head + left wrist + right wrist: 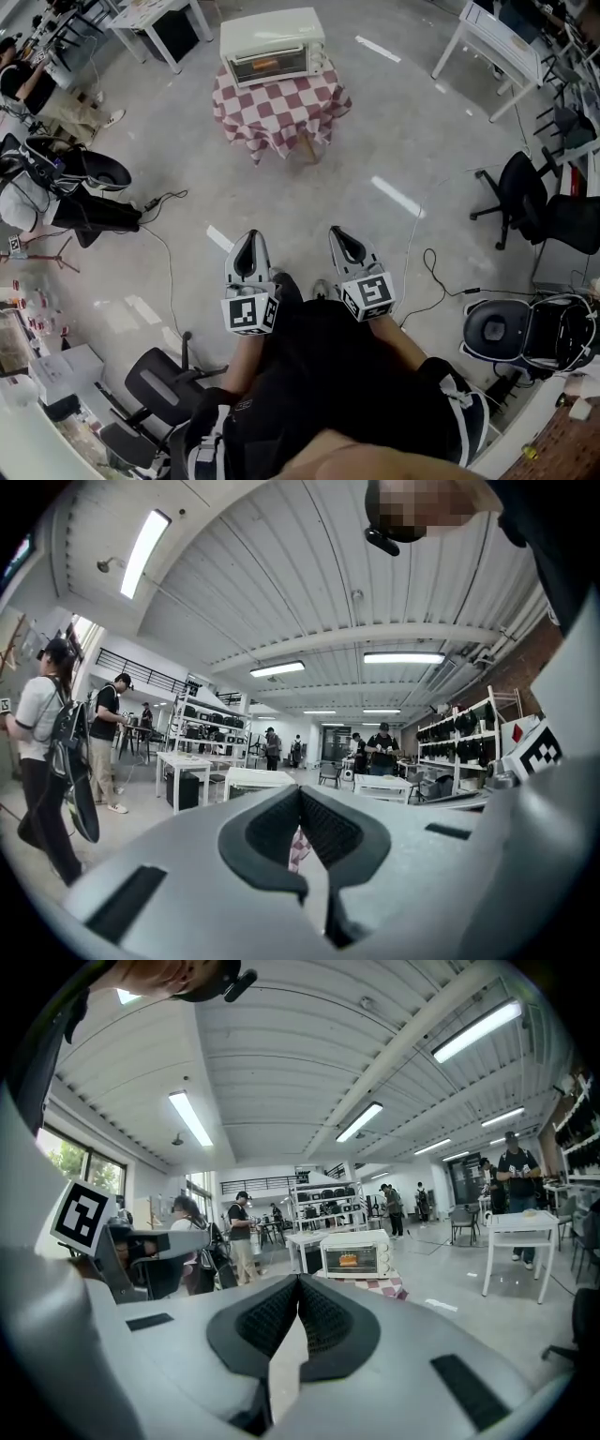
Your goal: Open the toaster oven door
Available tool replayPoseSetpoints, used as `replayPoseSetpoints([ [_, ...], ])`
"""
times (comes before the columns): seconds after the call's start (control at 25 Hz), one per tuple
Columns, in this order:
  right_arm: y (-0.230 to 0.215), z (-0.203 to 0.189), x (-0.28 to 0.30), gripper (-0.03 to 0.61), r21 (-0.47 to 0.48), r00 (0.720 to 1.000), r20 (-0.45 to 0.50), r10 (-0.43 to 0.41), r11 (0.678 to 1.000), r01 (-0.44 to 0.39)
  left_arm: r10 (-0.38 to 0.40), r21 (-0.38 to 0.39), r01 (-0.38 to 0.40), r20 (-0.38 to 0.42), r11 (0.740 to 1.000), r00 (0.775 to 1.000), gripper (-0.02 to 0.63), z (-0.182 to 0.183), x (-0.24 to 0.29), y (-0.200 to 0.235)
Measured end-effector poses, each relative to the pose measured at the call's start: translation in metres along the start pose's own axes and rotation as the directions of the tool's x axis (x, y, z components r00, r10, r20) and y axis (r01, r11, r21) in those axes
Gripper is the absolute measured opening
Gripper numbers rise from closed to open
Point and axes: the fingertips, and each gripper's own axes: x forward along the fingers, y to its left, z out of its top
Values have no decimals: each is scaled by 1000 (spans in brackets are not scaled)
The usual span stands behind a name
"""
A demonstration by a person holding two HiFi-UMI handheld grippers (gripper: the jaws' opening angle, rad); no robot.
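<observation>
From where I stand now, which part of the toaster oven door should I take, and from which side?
Grip the toaster oven door along its top edge, since such doors usually hinge below. Come from the front: its glass faces you, with the knobs at its right. Finer detail is too small to see.

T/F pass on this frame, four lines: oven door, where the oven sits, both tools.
1. The toaster oven has its door open. False: the door is shut.
2. The toaster oven stands on a checkered cloth. True.
3. The left tool grips the oven's door handle. False: its jaws are together on nothing, well short of the oven.
4. The right tool is shut and empty. True.
</observation>
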Motion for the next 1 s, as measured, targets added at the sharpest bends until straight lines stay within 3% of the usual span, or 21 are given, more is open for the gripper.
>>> replayPoseSetpoints([
  [0.4, -33, 0, 54, 26, -7, 1000, -6, -2, 1000, 2, -13, -24, 12, -20, 1000, 1000, 9, -16, 66, 16],
  [1.0, -75, 57, 253, 26, -38, 998, -17, -55, 998, 54, -52, -56, 50, -24, 997, 998, 9, 18, 240, 144],
])
